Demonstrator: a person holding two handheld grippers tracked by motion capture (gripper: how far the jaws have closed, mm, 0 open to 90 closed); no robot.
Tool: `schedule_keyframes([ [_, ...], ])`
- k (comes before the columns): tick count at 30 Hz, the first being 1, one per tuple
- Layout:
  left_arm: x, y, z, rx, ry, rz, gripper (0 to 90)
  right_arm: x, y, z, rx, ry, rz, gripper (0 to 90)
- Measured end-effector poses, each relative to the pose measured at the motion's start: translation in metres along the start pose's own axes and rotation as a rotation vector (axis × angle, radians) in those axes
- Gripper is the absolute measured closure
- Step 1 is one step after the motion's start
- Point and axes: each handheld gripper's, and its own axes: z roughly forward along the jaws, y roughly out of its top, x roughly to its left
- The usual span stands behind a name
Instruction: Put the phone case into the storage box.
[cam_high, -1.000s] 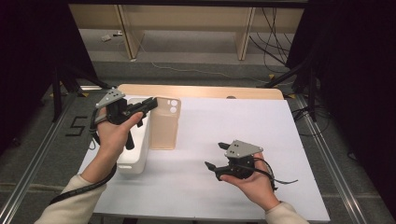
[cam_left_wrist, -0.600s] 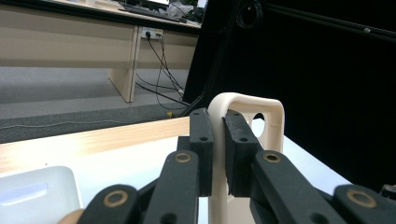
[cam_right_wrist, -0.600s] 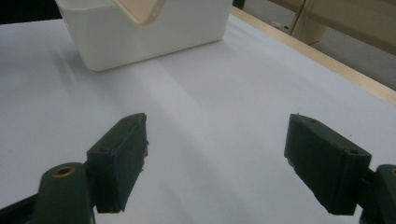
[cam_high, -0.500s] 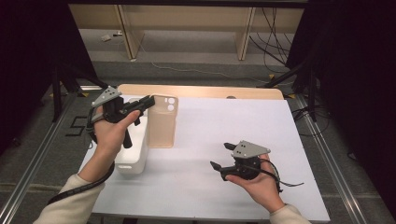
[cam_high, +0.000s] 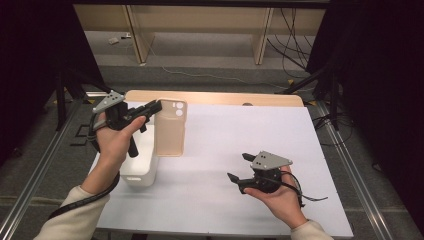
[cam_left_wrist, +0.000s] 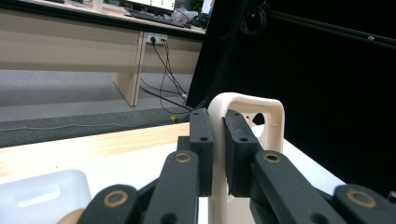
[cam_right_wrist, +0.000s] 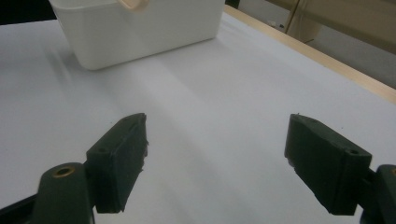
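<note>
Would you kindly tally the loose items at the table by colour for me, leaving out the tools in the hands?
Beige: 1, the phone case pinched by its edge in the left claw, above the table.
White: 1, the plastic bin standing on the table.
Total: 2
</note>
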Motion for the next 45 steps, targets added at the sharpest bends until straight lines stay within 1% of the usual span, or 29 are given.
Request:
schedule_keyframes([
  [3, 0.002, 0.001, -0.001, -0.005, 0.006, -0.001, 82.9, -0.001, 0.000, -0.001, -0.003, -0.001, 0.000, 22.3],
  [4, 0.003, 0.001, -0.002, -0.005, 0.006, -0.002, 82.9, 0.000, -0.001, 0.000, -0.013, -0.009, 0.004, 22.3],
  [6, 0.004, 0.002, -0.002, -0.007, 0.010, -0.004, 82.9, -0.001, -0.002, 0.000, -0.015, -0.011, 0.002, 22.3],
  [7, 0.005, 0.002, -0.002, -0.007, 0.008, -0.004, 82.9, -0.001, -0.002, -0.002, 0.002, 0.001, 0.003, 22.3],
  [13, 0.009, 0.003, -0.003, -0.003, 0.018, -0.004, 82.9, -0.001, -0.003, -0.002, 0.004, -0.002, 0.007, 22.3],
  [19, 0.014, 0.004, -0.004, -0.009, 0.026, -0.016, 82.9, -0.002, -0.004, -0.004, 0.002, -0.009, 0.013, 22.3],
  [37, 0.027, 0.010, -0.011, -0.026, 0.042, -0.015, 82.9, -0.005, -0.008, -0.008, 0.002, -0.017, 0.024, 22.3],
  [39, 0.028, 0.011, -0.011, -0.025, 0.046, -0.005, 82.9, -0.005, -0.008, -0.008, 0.006, -0.019, 0.027, 22.3],
  [41, 0.029, 0.011, -0.012, -0.026, 0.050, -0.004, 82.9, -0.005, -0.008, -0.008, 0.006, -0.013, 0.024, 22.3],
  [45, 0.032, 0.013, -0.014, -0.033, 0.051, -0.009, 82.8, -0.006, -0.009, -0.009, 0.001, -0.023, 0.020, 22.2],
])
